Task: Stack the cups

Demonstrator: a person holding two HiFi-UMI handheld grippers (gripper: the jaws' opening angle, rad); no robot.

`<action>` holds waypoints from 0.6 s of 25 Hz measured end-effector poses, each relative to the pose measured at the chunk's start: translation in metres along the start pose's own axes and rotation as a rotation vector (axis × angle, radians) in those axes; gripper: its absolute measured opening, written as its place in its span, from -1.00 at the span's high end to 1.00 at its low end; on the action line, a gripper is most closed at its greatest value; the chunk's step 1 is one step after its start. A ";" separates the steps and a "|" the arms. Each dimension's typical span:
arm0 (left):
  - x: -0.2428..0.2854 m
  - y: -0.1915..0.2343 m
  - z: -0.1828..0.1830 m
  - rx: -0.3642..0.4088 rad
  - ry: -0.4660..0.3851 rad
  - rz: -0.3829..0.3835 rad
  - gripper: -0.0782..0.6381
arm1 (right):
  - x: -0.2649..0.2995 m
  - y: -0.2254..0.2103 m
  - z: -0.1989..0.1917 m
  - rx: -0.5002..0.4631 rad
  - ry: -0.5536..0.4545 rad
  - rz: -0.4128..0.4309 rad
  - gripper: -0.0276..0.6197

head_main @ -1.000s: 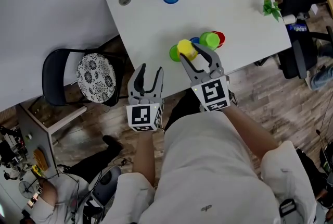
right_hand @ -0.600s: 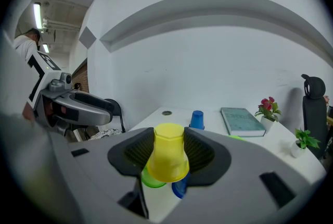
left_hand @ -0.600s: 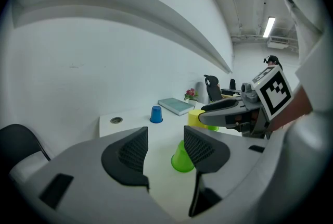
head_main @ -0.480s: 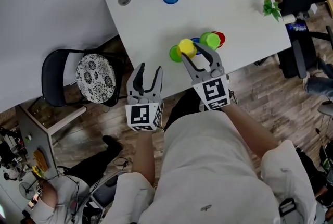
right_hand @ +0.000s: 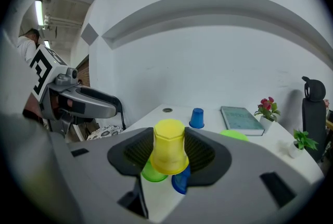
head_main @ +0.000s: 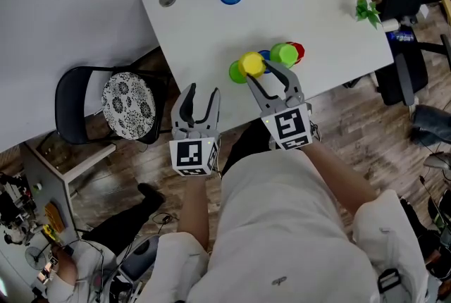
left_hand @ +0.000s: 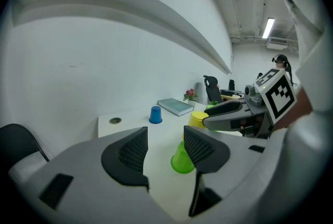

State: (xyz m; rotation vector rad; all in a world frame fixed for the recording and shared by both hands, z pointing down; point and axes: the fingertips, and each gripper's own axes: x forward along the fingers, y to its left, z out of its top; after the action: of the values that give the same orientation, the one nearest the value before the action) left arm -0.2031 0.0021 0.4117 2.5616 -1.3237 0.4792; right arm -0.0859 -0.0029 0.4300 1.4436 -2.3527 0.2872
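Right gripper view: right gripper (right_hand: 169,152) clamped on the upside-down yellow cup (right_hand: 168,147), axis vertical, above the table (head_main: 204,20), with the green cup (right_hand: 151,172) just below at 7 o'clock, so right is nearer; left gripper (left_hand: 165,140) jaws apart, empty.

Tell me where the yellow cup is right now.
In the right gripper view the yellow cup is upside down between the right tongs, just above a green cup and a blue cup.
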 end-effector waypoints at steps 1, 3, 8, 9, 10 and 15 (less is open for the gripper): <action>0.000 0.000 0.000 0.001 0.000 -0.001 0.16 | -0.001 0.000 -0.001 0.000 0.002 0.001 0.33; 0.000 0.000 0.000 0.001 -0.001 -0.002 0.16 | -0.002 0.001 -0.001 0.001 0.002 0.003 0.31; 0.003 0.001 0.001 0.002 -0.005 -0.005 0.16 | -0.009 0.003 0.005 -0.001 -0.010 0.005 0.31; 0.004 0.001 0.002 0.002 -0.007 -0.006 0.16 | -0.012 0.003 0.008 -0.001 -0.015 0.006 0.31; 0.005 0.002 0.003 0.002 -0.009 -0.007 0.16 | -0.016 0.003 0.012 0.000 -0.021 0.007 0.31; 0.018 0.007 0.008 0.002 -0.022 -0.016 0.16 | -0.039 0.004 0.031 0.039 -0.048 0.010 0.31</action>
State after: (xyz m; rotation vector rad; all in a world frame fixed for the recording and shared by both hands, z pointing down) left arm -0.1980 -0.0179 0.4112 2.5845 -1.3092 0.4516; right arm -0.0793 0.0198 0.3858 1.4721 -2.4059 0.3064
